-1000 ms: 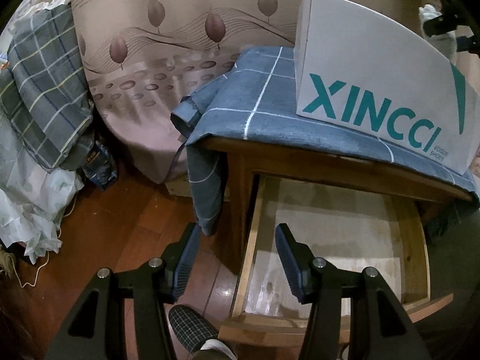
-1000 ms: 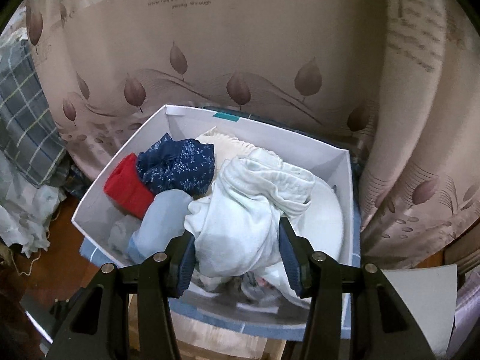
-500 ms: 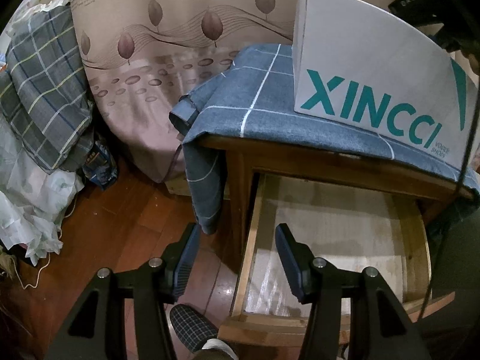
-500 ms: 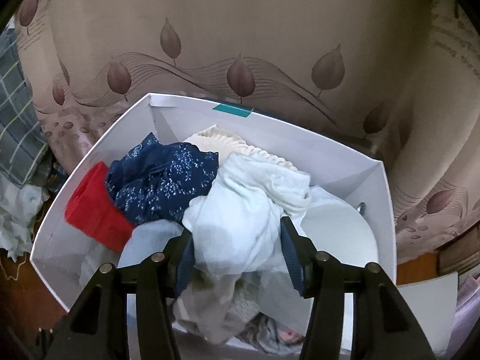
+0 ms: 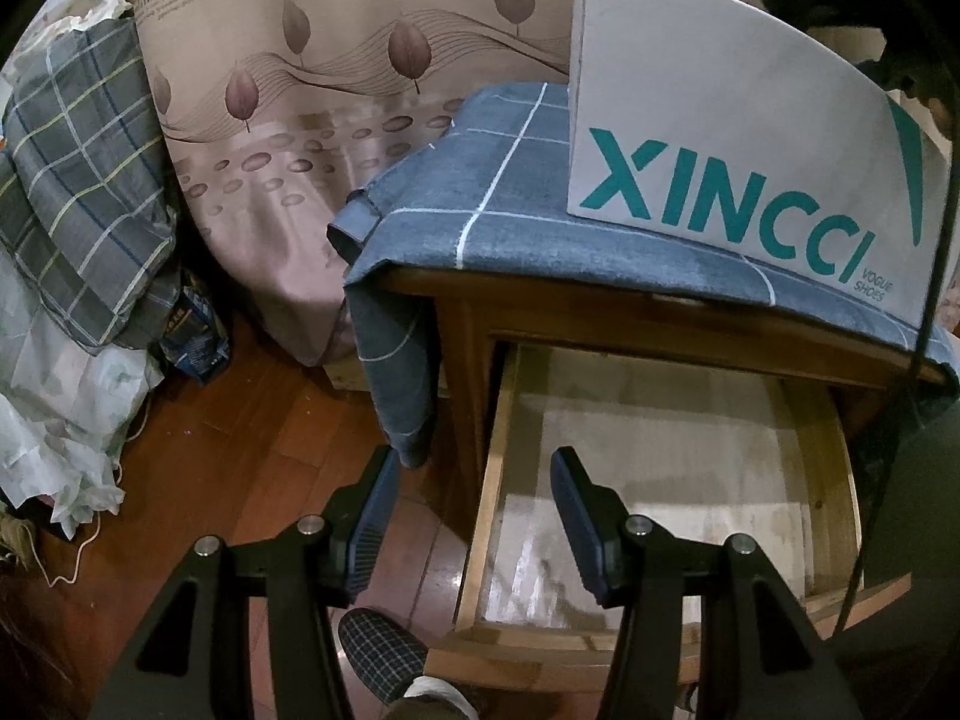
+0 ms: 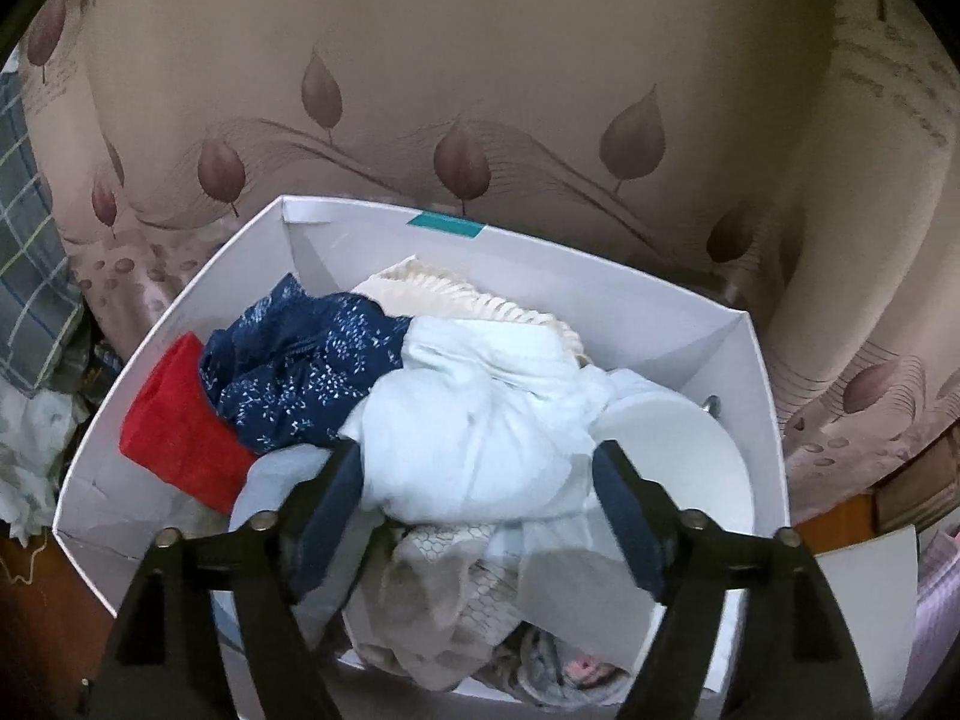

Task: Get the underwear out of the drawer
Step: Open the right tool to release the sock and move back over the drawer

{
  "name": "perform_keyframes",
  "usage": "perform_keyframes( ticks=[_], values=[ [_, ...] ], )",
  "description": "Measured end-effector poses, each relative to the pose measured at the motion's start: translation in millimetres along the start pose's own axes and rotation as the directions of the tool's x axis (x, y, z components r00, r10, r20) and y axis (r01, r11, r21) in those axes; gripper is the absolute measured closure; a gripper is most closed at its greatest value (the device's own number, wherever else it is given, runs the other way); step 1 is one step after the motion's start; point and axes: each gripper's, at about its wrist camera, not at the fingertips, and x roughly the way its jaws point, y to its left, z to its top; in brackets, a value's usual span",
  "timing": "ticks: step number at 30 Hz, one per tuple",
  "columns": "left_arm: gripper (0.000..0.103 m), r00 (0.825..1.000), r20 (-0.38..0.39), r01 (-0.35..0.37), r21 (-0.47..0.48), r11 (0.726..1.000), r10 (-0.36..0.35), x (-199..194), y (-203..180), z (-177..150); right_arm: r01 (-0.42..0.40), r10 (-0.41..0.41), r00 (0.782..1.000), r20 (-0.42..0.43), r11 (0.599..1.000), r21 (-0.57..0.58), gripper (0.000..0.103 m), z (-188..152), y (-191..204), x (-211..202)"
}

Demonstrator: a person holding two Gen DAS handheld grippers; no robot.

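Step in hand, by the look of it: letting go of the pale blue-white bundled underwear (image 6: 480, 426) into the white cardboard shoe box w/ teal lettering (image 6: 708, 330), on the blue checked cloth (image 5: 510, 222) over the wooden tabletop (image 5: 600, 306). Right gripper (image 6: 480, 504) over the box, jaws opening; bundle lying between them but pads standing clear of it on both sides, so released, not grasped. Resting on top of the heap w/ a navy floral garment (image 6: 306, 366), a red folded piece (image 6: 180, 426) and a cream ribbed item (image 6: 444, 294) alongside. To finish well: opening fully before lifting, so no fabric snags on a pad; lifting straight out, not sideways, to avoid dragging the heap or tipping the box wall. Bundle sitting high, near the rim on the near side, prob. worth a check that nothing slides over the edge. Left gripper (image 5: 474, 516) hovering at the open wooden drawer (image 5: 822, 480), one finger over the drawer's side rail, the other over the floor; half spread, nothing between the fingers. Drawer bottom showing bare pale liner, no underwear visible inside, so task likely near done; far corners partly hidden under the tabletop edge, can't tell fully.
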Motion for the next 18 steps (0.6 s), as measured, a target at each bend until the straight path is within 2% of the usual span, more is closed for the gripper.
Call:
perform_keyframes(
  ticks=[2, 7, 11, 14, 18],
  values=[
    [0.050, 1.000, 0.001, -0.005, 0.004, 1.000, 0.005, -0.2, -1.2, 0.3, -0.003, 0.003, 1.000, 0.013, 1.000, 0.004, 0.019, 1.4, -2.8, -7.6],
    [0.050, 1.000, 0.000, -0.012, 0.016, 1.000, 0.012, 1.1, -5.6, -1.1, -0.011, 0.011, 0.998, 0.054, 1.000, 0.001, 0.018, 5.3, -6.9, -35.7],
    [0.050, 1.000, 0.003, -0.016, 0.026, 1.000, 0.016, -0.1, -7.8, -1.8, -0.048, 0.046, 0.992, 0.121, 0.999, 0.010, 0.011, -7.1, -10.0, -74.6],
    [0.050, 1.000, 0.007, -0.016, 0.030, 0.999, 0.016, -1.0, -8.4, -2.3, -0.054, 0.053, 0.985, 0.164, 0.999, 0.000, 0.006, -36.0, -12.9, -105.0],
    [0.050, 1.000, 0.007, -0.015, 0.036, 0.999, 0.014, -2.4, -11.0, -3.6, -0.050, 0.050, 0.982, 0.183, 0.999, -0.008, 0.003, -86.6, -15.4, -125.4]
  ],
)
